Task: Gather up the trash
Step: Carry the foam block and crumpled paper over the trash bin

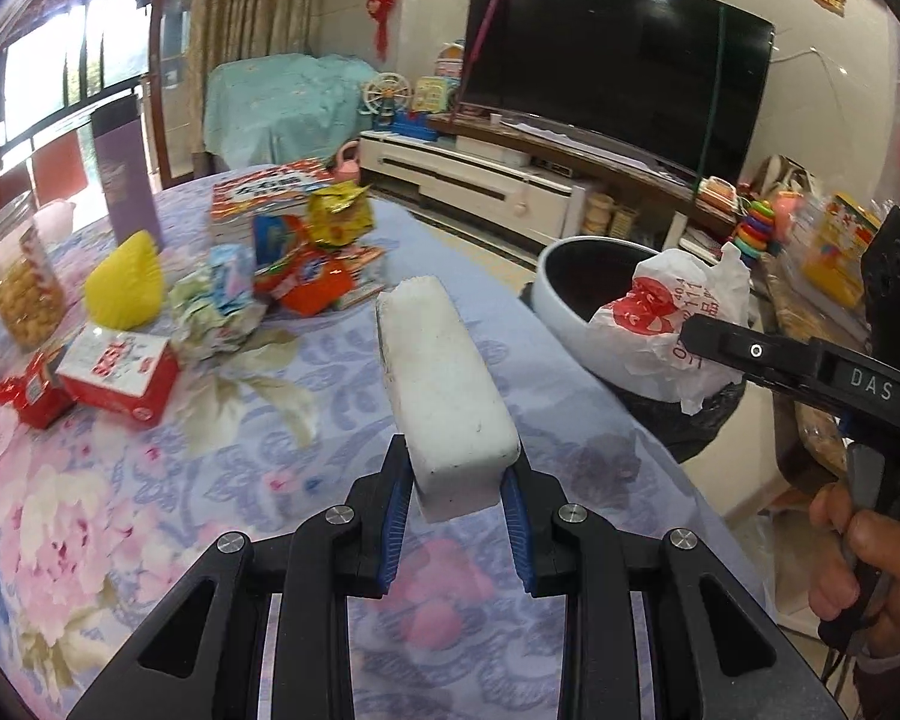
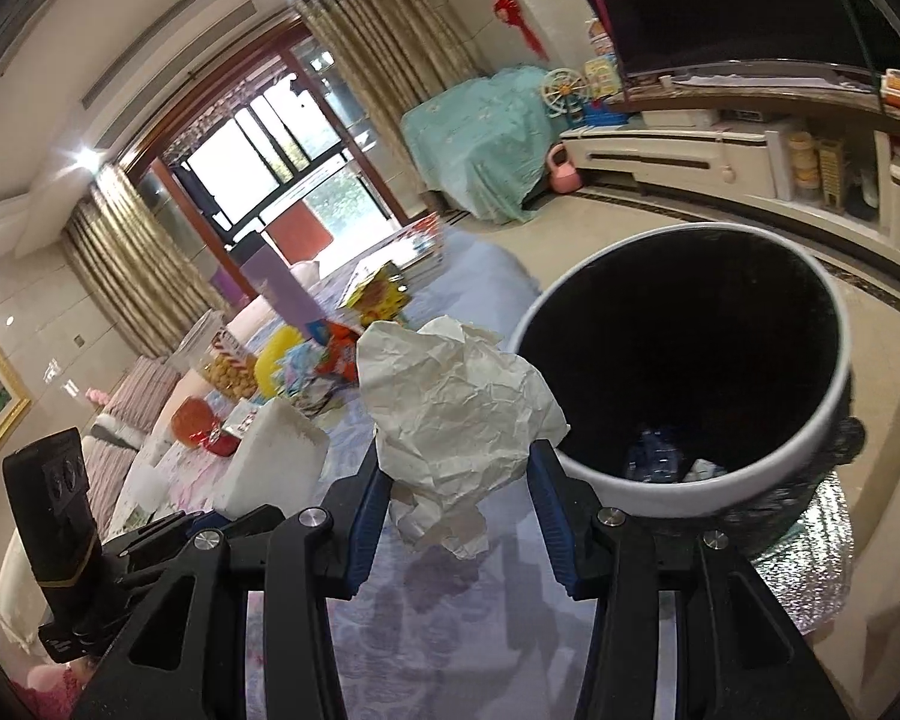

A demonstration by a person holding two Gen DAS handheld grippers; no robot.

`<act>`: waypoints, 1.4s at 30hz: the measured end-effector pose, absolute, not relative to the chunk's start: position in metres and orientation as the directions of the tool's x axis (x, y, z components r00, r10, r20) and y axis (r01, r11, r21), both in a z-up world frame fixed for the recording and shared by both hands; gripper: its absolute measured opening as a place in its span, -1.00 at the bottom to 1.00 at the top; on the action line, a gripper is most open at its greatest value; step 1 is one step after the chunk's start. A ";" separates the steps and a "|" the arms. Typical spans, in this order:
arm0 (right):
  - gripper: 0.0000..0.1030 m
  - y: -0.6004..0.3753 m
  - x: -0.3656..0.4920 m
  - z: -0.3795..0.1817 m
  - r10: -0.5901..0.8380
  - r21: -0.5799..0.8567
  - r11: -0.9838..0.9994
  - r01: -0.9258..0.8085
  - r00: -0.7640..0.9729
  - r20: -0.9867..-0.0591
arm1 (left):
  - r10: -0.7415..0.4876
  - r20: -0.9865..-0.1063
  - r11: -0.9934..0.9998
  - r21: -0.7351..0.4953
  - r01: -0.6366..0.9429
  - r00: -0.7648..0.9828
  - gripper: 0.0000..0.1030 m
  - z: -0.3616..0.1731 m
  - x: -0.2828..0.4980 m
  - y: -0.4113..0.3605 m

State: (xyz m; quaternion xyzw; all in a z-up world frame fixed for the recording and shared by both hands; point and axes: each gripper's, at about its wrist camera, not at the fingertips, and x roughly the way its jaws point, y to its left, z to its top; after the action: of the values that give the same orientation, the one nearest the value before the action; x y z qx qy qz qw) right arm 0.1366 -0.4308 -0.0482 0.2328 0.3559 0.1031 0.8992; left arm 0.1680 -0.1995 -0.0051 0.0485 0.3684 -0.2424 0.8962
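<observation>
1. A white foam block point(image 1: 447, 384) is clamped at its near end between the blue pads of the left gripper point(image 1: 457, 501) and is held above the worktop point(image 1: 150, 510), which is covered by a floral cloth.
2. A crumpled white plastic bag point(image 2: 456, 408) with red print is pinched between the pads of the right gripper point(image 2: 457, 501); it is seen at the near rim of the trash bin point(image 2: 834, 420).
3. The trash bin, white-rimmed and lined with a black bag, is seen just beyond the worktop's edge; some scraps are visible at its bottom.
4. More trash is left on the worktop: a pile of colourful snack wrappers point(image 1: 306, 252), a crumpled patterned wrapper point(image 1: 222, 306), a red and white carton point(image 1: 120, 375) and a yellow paper cup point(image 1: 125, 281).
5. A clear jar of snacks point(image 1: 21, 282) is seen at the left edge, and a stack of books point(image 1: 270, 195) lies behind the wrappers.
6. A hand point(image 1: 864, 570) is seen around the right gripper's handle.
</observation>
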 end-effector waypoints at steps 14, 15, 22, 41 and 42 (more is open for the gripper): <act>-0.10 -0.477 0.125 -0.047 0.266 0.481 0.874 0.071 0.758 -0.596 | -0.457 -0.674 0.821 -0.069 0.566 0.581 -0.46 -0.002 0.182 -0.256; -0.10 -0.479 0.125 -0.047 0.260 0.479 0.875 0.077 0.759 -0.596 | -0.459 -0.674 0.819 -0.067 0.570 0.579 -0.46 -0.003 0.184 -0.260; -0.10 -0.496 0.124 -0.049 0.232 0.470 0.876 0.107 0.762 -0.605 | -0.478 -0.680 0.797 -0.068 0.601 0.556 -0.46 -0.006 0.196 -0.281; -0.10 -0.516 0.143 -0.048 0.183 0.425 0.894 0.142 0.749 -0.637 | -0.505 -0.690 0.755 -0.061 0.652 0.519 -0.46 -0.006 0.229 -0.335; -0.10 -0.518 0.144 -0.048 0.182 0.424 0.894 0.144 0.748 -0.639 | -0.504 -0.691 0.754 -0.060 0.654 0.518 -0.46 -0.006 0.231 -0.338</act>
State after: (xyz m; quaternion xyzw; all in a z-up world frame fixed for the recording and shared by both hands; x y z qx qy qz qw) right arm 0.1443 -0.5176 -0.0481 0.2299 0.3550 0.0105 0.9061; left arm 0.2313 -0.3377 -0.0063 0.1041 0.3590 -0.3346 0.8651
